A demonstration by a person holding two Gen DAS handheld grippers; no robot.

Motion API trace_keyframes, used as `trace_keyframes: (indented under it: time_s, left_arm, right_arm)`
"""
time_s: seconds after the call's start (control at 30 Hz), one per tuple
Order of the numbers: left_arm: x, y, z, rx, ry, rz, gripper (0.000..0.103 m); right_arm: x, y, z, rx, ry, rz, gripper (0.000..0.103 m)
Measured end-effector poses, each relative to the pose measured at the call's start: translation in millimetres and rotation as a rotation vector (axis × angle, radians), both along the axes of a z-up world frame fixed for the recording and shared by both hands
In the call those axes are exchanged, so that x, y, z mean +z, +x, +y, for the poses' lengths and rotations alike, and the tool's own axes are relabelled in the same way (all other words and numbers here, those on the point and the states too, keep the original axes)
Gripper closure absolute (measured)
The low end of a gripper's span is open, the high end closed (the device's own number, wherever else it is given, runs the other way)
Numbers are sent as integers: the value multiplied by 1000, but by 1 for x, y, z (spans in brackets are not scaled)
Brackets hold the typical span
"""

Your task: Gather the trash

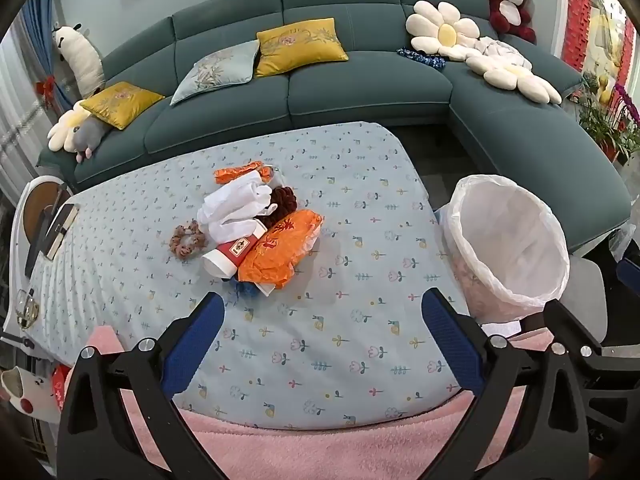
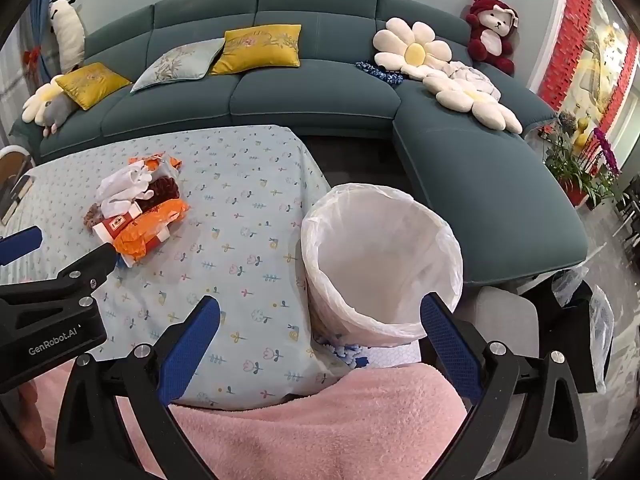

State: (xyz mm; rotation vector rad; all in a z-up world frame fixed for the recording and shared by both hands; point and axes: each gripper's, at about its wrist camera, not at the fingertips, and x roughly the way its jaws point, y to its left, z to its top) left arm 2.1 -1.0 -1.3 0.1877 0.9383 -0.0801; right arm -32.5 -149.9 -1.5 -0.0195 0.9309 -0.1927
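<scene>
Pink fleece [image 1: 320, 452] lay nearest in both views, at the front edge of the tabletop [image 1: 340, 344], which was covered by a pale blue flower-print cloth. The left gripper [image 1: 320, 304] hovered above bare cloth, jaws spread wide, holding and touching nothing. The right gripper [image 2: 320, 312] was likewise fully spread and empty, its right finger in line with the near rim of the lined trash bin [image 2: 380, 248], contact not determinable. Further back, mid-tabletop, the trash pile [image 1: 256, 232] sat untouched: an orange wrapper [image 1: 280, 252], a paper cup [image 1: 228, 256] lying on its side, white tissue [image 1: 236, 208], and a brown scrunchie [image 1: 188, 238] just beside them. Nothing stood between the pile and either gripper. Only the left view showed books [image 1: 60, 228] at the tabletop's left edge; only the right view showed potted plants clearly [image 2: 576, 168]. A teal sofa [image 1: 360, 92] with cushions and soft toys stood beyond.
</scene>
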Motion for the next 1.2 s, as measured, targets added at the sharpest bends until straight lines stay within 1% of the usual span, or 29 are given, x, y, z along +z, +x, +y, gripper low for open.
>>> trace_keyframes:
  time_s: [0.13, 0.2, 0.27, 0.4, 0.43, 0.57, 0.8, 1.2]
  left_arm:
    - [1, -1, 1, -6, -19, -16, 8]
    - [1, -1, 1, -8, -20, -20, 8]
    - [2, -1, -6, -10, -21, -23, 8]
    - [5, 1, -6, -16, -22, -25, 8]
    - [8, -1, -5, -16, -24, -29, 8]
    - [9, -2, -2, -15, -36, -38, 8]
    - [12, -3, -2, -17, -35, -46, 8]
    - [15, -5, 0, -18, -46, -53, 8]
  right_arm:
    - [-2, -1, -1, -6, -1, -4, 7]
    - [2, 1, -2, -8, 2, -5, 7]
    - [2, 1, -4, -11, 3, -4, 7]
    - [1, -2, -11, -11, -1, -10, 7]
    - [-3, 0, -3, -12, -7, -8, 7]
    - [-3, 0, -3, -9, -15, -10, 7]
    - [-2, 0, 0, -9, -26, -12, 7]
    - [0, 0, 3, -7, -17, -12, 7]
